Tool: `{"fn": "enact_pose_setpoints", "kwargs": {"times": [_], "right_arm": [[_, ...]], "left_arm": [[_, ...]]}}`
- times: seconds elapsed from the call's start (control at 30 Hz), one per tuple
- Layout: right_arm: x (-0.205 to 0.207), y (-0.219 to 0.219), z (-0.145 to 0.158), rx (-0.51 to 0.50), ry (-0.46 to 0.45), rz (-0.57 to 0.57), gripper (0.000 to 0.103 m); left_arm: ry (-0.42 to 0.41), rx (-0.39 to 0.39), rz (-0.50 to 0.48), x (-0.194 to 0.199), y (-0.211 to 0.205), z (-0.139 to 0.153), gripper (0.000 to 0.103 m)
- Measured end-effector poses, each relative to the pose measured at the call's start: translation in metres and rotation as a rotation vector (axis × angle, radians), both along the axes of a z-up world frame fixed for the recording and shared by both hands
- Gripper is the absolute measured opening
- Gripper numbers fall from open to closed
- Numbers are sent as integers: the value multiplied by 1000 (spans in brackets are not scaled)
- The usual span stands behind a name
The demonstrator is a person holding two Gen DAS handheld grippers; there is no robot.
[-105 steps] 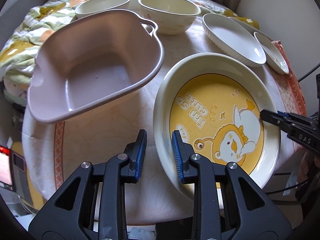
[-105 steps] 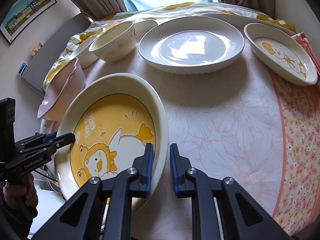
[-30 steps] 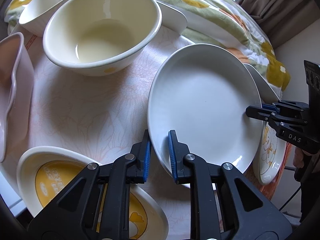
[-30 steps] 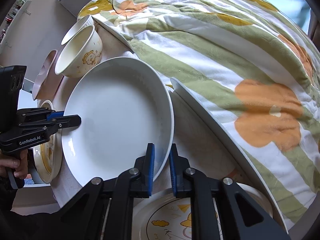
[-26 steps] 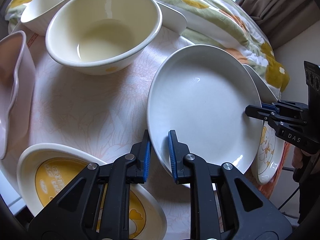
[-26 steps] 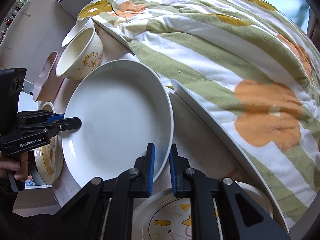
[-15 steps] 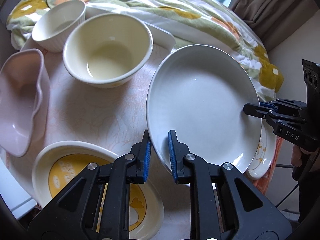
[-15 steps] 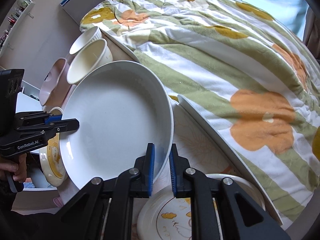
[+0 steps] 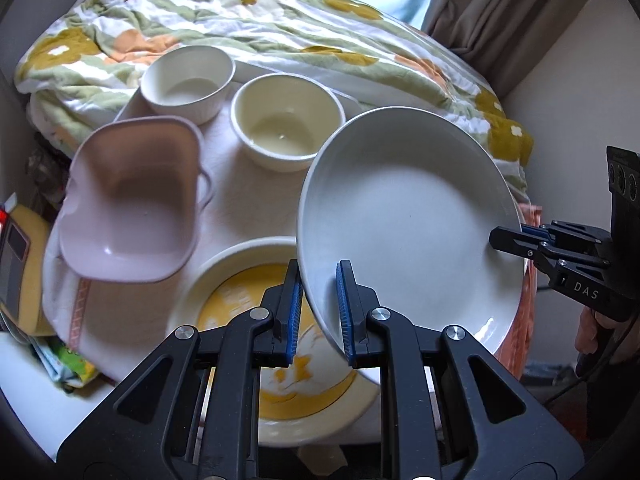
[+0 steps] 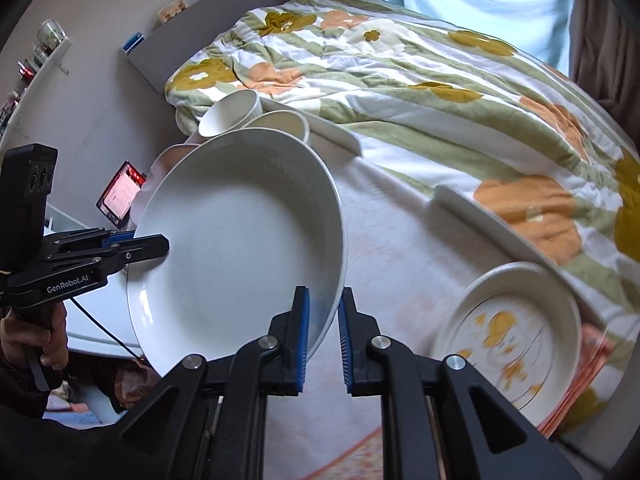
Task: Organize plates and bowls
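A large plain white plate (image 9: 412, 220) hangs tilted above the table, gripped at opposite rims. My left gripper (image 9: 319, 270) is shut on its near rim, and it shows from the side in the right wrist view (image 10: 158, 245). My right gripper (image 10: 322, 298) is shut on the other rim and enters from the right in the left wrist view (image 9: 506, 236). Under the plate's left edge lies the deep yellow duck plate (image 9: 224, 264). Behind stand a cream bowl (image 9: 286, 128) and a small white ribbed bowl (image 9: 188, 80).
A pink tub (image 9: 132, 200) sits at the table's left edge. A smaller duck plate (image 10: 512, 328) lies at the right on the pale tablecloth (image 10: 392, 264), a long white dish (image 10: 472, 212) behind it. A flowered quilt (image 10: 400, 60) borders the far side.
Both grippers have risen with the white plate, lifting it off the cloth and carrying it toward the yellow duck plate, which now lies partly beneath it. The table looks farther away.
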State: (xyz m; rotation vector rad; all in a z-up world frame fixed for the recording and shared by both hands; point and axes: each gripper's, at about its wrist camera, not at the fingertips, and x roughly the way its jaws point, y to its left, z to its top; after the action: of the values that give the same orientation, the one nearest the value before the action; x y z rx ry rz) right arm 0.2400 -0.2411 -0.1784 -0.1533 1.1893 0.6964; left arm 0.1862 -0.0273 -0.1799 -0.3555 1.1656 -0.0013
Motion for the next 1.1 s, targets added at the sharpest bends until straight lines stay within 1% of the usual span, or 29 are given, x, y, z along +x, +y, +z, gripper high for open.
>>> {"fn": "enact_pose_setpoints", "kwargs": {"times": [0.17,0.3,0.4,0.57,0.7,0.97,1.03,1.1], "right_arm": [[-50,23,-14,19,16,-116,13],[-85,40,-35,27,45,-205,13],[-104,51,-49,12,38,-248,13],[-116,62,-65,2,25,-322,13],[-121,69,-70,-44,-16,-336,13],[-122,73,-74,-81,-55,-346,13],[-122,73,-73,-88,-62,-348,13],[-123,72,-72,-92,-65,-353,13]], "left_arm": [[27,7,-89,-33,27,-18,15],[46,13,-157,-46,44,-36,15],[54,30,-198,-52,51,-49,15],[56,30,-228,-51,59,-70,15],[55,21,-233,-47,62,-82,15],[53,27,-246,-42,59,-93,15],[43,41,-259,-43,56,-94,15],[39,74,-275,-43,51,-94,15]]}}
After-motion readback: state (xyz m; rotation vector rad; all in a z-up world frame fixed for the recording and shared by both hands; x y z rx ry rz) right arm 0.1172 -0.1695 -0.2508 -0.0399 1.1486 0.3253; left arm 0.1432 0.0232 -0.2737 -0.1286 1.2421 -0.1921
